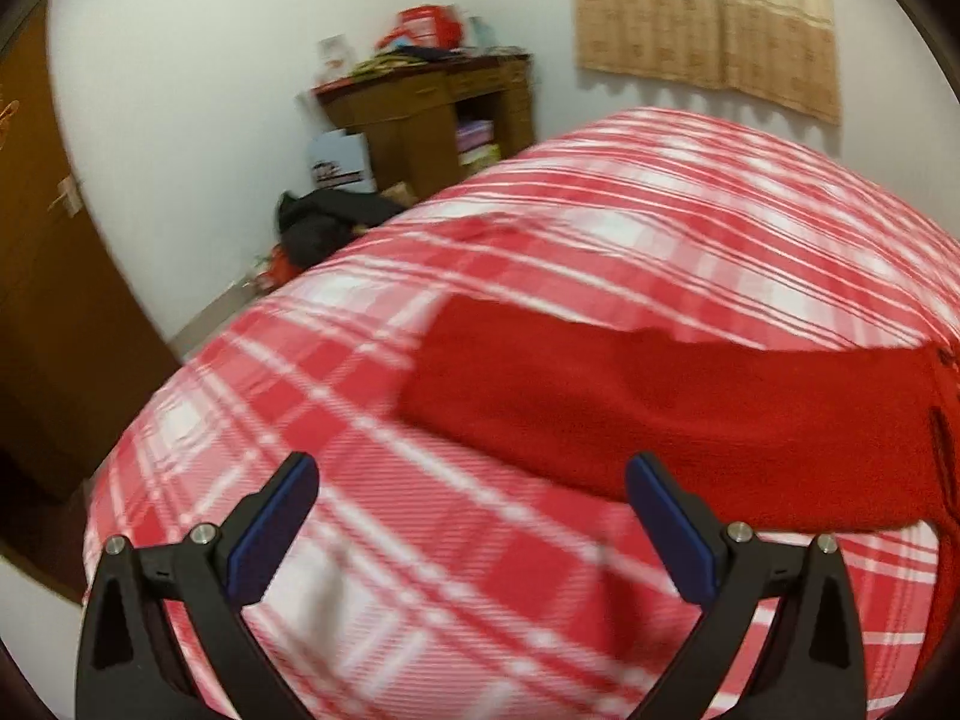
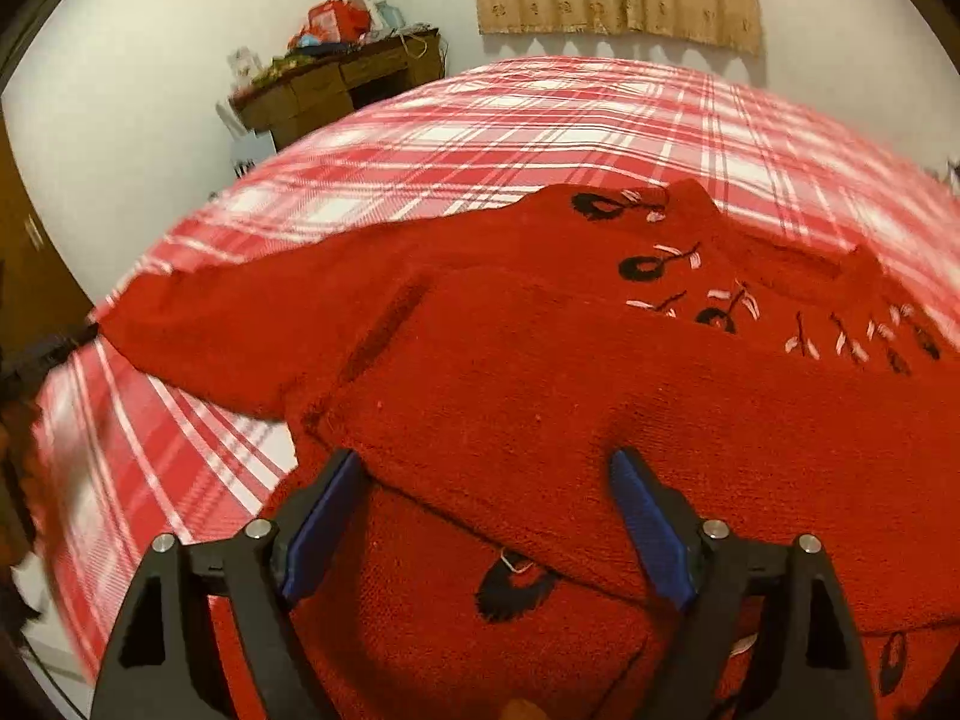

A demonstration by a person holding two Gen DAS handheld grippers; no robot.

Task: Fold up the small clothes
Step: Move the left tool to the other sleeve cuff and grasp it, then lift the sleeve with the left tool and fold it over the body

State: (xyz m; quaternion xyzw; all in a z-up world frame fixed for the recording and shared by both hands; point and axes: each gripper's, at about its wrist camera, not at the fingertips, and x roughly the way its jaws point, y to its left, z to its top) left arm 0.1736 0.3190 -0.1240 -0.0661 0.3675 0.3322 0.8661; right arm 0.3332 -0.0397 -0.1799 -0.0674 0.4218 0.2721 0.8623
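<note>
Sweater (image 2: 600,372), red knit with dark embroidered motifs, lies spread on the plaid bedspread (image 2: 540,114), one sleeve (image 1: 600,396) stretching out leftward from the body. Its long axis runs roughly crosswise to both grippers. Over the sweater's body a folded edge runs between the fingers of the right gripper (image 2: 486,516), whose jaws stand apart, holding nothing (clearly the nearer one). Beside the sleeve's near edge, over bare bedspread, the left gripper (image 1: 471,522) hovers, spread wide and empty.
</note>
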